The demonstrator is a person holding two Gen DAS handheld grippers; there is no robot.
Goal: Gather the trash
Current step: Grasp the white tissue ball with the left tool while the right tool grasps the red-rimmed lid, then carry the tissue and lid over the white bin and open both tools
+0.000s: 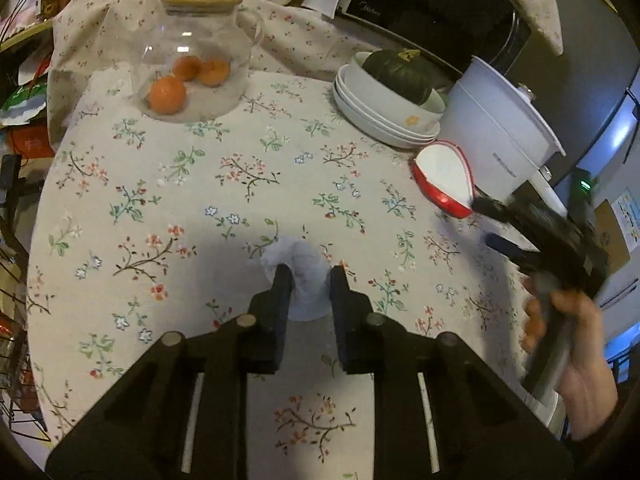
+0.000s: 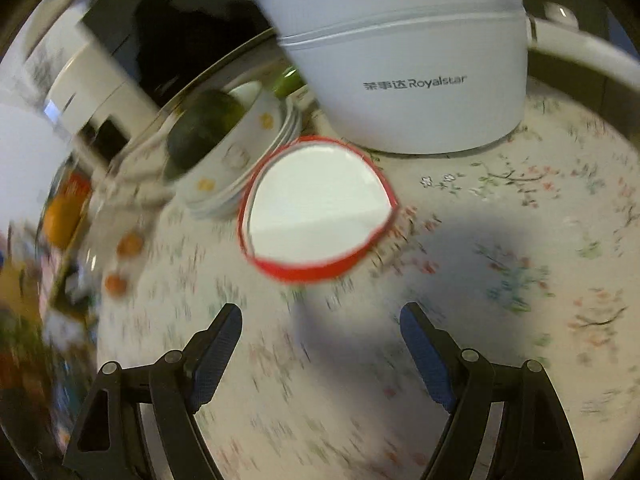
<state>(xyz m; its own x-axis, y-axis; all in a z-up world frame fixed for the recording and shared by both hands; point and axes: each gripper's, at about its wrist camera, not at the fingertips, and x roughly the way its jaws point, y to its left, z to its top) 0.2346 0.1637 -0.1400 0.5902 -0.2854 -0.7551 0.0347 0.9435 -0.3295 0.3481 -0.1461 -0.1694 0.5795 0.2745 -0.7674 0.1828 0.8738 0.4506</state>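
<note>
A crumpled white tissue lies on the floral tablecloth. My left gripper has its fingers on either side of it, closed in on it. A red-rimmed white paper cup lies on its side near the white pot. My right gripper shows in the left wrist view, open, its tips just right of the cup. In the right wrist view the cup's open mouth faces me, ahead of my open right gripper; that view is blurred.
A white Royalstar pot stands just behind the cup. Stacked white plates with a bowl and a green squash stand left of it. A glass jar with oranges stands at the back. A microwave is behind.
</note>
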